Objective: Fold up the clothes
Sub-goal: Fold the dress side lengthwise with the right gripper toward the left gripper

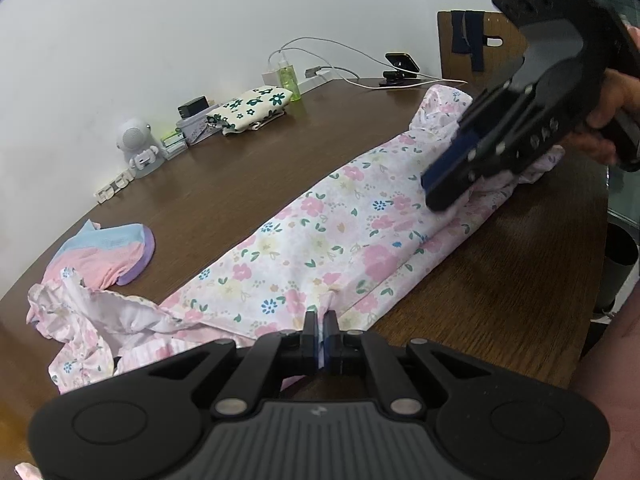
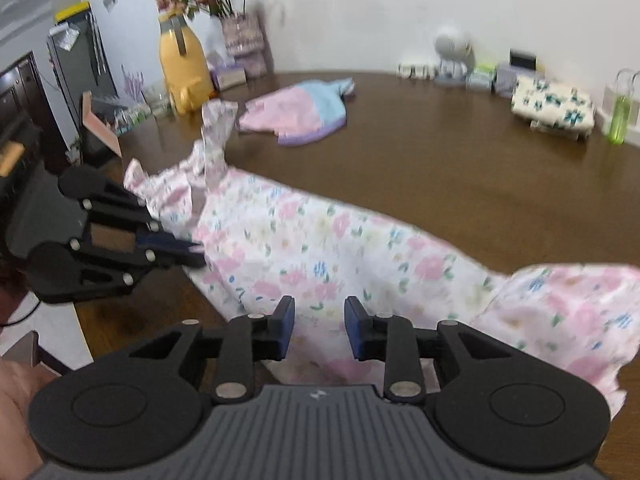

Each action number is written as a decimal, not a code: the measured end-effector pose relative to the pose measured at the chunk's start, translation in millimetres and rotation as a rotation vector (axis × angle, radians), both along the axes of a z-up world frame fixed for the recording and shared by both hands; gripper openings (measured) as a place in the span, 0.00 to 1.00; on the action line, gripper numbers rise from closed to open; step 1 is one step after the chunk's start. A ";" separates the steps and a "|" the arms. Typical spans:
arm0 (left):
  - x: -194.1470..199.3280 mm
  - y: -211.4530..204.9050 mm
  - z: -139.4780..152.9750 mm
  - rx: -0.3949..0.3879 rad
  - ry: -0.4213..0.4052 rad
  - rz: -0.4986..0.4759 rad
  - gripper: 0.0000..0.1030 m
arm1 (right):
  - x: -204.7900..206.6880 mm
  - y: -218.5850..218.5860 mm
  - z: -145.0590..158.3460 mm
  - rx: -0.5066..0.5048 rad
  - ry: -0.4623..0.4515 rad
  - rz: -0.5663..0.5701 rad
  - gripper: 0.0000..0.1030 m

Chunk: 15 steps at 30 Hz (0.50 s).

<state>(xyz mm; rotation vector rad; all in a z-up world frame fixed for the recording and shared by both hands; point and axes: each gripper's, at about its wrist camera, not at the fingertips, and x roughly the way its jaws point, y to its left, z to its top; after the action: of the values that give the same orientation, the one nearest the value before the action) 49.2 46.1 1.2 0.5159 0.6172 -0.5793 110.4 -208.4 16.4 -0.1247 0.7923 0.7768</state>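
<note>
Brown table (image 1: 224, 184) bears floral garment (image 1: 320, 236), pinched by left hand-held gripper (image 1: 320, 326).

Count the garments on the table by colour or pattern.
Pink floral dress: 1
Pastel striped top: 1
Cream folded cloth, green flowers: 1
Total: 3

no readable text, labels or numbers anywhere, white letter blocks (image 1: 115, 188) by the wall too small to read
</note>
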 end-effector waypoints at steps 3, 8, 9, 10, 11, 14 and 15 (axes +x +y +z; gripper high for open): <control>-1.1 12.3 15.9 -0.067 0.011 0.010 0.11 | -9.4 3.5 -4.8 -0.029 -0.013 0.010 0.25; 15.6 15.7 46.1 -0.246 0.026 0.057 0.15 | -26.4 15.2 -7.5 -0.084 -0.091 0.011 0.28; 19.3 10.6 46.7 -0.269 0.036 0.052 0.15 | -28.4 16.4 -7.9 -0.087 -0.099 0.010 0.29; 23.3 5.2 44.5 -0.283 0.048 0.045 0.15 | -30.5 17.3 -8.5 -0.091 -0.110 0.009 0.29; 27.1 -1.1 38.9 -0.268 0.065 0.042 0.15 | -32.7 18.0 -9.1 -0.095 -0.120 0.007 0.30; 35.3 -17.3 19.4 -0.210 0.115 0.039 0.15 | -35.7 16.4 -10.0 -0.083 -0.128 -0.004 0.32; 35.3 -20.2 12.2 -0.189 0.129 0.040 0.15 | -36.4 15.2 -10.2 -0.077 -0.127 -0.008 0.32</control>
<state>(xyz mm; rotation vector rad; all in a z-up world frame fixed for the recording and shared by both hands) 84.5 25.9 13.4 0.2896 0.6853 -0.6295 74.0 -193.2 6.2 -0.2372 0.7014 0.7235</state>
